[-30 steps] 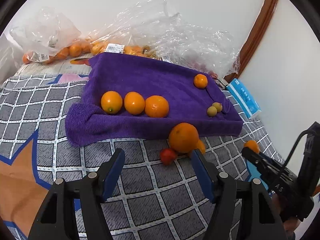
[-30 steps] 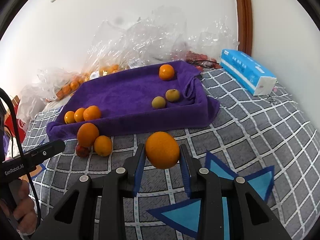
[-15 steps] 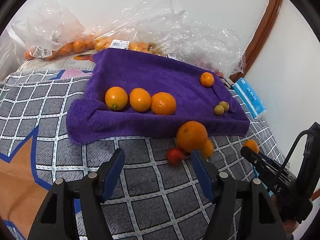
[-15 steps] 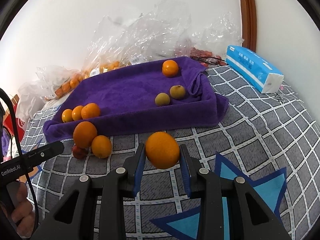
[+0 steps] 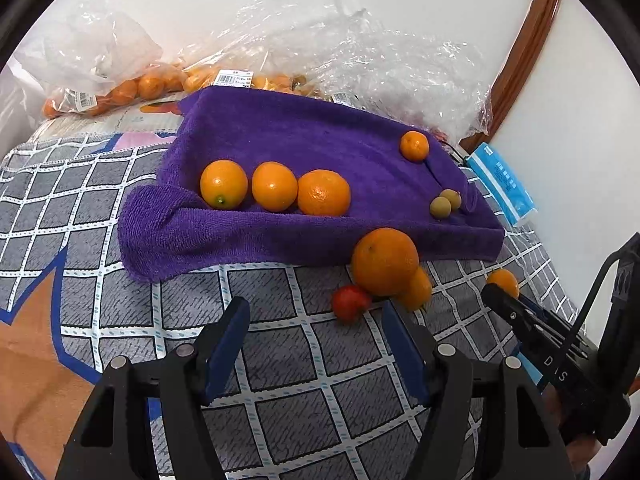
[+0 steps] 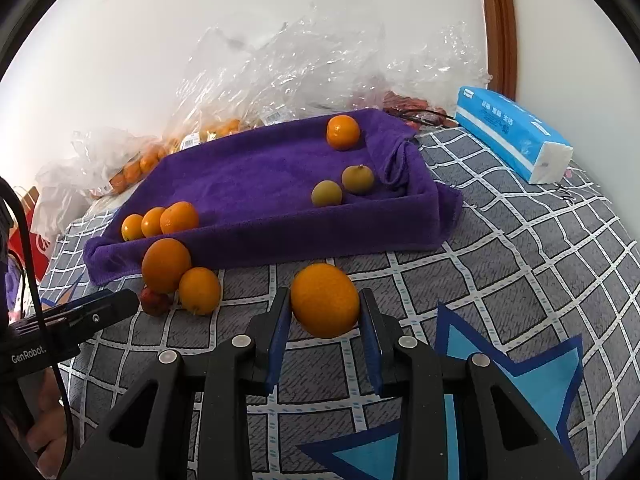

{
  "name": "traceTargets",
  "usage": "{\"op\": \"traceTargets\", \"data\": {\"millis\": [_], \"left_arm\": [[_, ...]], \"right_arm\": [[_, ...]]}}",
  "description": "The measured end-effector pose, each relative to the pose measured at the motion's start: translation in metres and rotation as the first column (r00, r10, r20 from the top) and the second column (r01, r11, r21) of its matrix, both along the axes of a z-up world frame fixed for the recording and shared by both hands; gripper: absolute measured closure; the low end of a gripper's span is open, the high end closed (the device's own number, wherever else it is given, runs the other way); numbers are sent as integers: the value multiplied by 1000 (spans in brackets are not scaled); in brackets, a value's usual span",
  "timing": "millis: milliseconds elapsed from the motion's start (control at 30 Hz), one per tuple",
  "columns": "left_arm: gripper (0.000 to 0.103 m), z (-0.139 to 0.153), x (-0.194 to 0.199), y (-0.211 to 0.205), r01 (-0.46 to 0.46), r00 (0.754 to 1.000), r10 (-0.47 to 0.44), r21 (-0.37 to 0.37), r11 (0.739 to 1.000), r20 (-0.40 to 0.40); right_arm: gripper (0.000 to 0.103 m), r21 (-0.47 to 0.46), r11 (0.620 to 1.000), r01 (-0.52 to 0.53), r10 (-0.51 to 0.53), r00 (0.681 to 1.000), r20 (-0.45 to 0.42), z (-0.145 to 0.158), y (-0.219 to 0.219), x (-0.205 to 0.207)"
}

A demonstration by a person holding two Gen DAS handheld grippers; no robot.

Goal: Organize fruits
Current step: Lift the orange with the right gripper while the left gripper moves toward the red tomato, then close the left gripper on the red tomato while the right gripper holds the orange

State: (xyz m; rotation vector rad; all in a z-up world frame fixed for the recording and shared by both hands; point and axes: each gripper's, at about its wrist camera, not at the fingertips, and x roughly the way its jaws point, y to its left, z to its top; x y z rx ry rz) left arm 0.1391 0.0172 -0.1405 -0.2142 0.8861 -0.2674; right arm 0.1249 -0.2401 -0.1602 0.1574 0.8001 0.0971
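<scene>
Grey checked bedcover (image 6: pixel 520 264) with blue star shapes fills the lower half of both views, a white wall behind it. Your right gripper (image 6: pixel 325 320) is clamped on an orange (image 6: pixel 325 300), dead centre of the right wrist view, both blue pads pressed to its sides, the fruit raised clear of the cover. Left of it in that view, a loose cluster lies on the cover just before the towel's near edge: a large orange (image 6: pixel 166 265), a smaller orange (image 6: pixel 199 290) touching it, and a small red fruit (image 6: pixel 154 302) tucked below them. Your left gripper (image 5: pixel 316 344) stands spread at the bottom of the left wrist view with nothing between its pads; that red fruit sits just beyond the gap, toward the right finger. Behind the cluster lies the purple towel (image 6: pixel 256 176), edges rolled up like a shallow tray. On it: three oranges in a row (image 5: pixel 274 188) at the left-centre of the left wrist view, touching one another; two small yellow-green fruits (image 6: pixel 342 186) side by side near the towel's right end; one lone orange (image 6: pixel 343 132) at the far right corner. Further back, along the wall, crumpled clear plastic bags (image 6: pixel 304 68) hold more oranges, with price labels showing. At the upper right of the right wrist view, a blue tissue pack (image 6: pixel 512 132) lies on the cover, well apart from the towel. A brown door frame (image 6: pixel 496 24) runs up the wall there.
</scene>
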Motion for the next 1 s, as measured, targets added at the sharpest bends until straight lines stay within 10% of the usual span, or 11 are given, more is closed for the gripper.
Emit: {"op": "traceTargets", "data": {"millis": [500, 1000], "left_arm": [[72, -1, -2, -10, 35, 999, -35, -15, 999, 18], [76, -3, 1, 9, -9, 1000, 8, -116, 993, -8]], "right_arm": [[70, 12, 1000, -10, 10, 1000, -24, -4, 0, 3], [69, 10, 1000, -28, 28, 1000, 4, 1, 2, -1]]}}
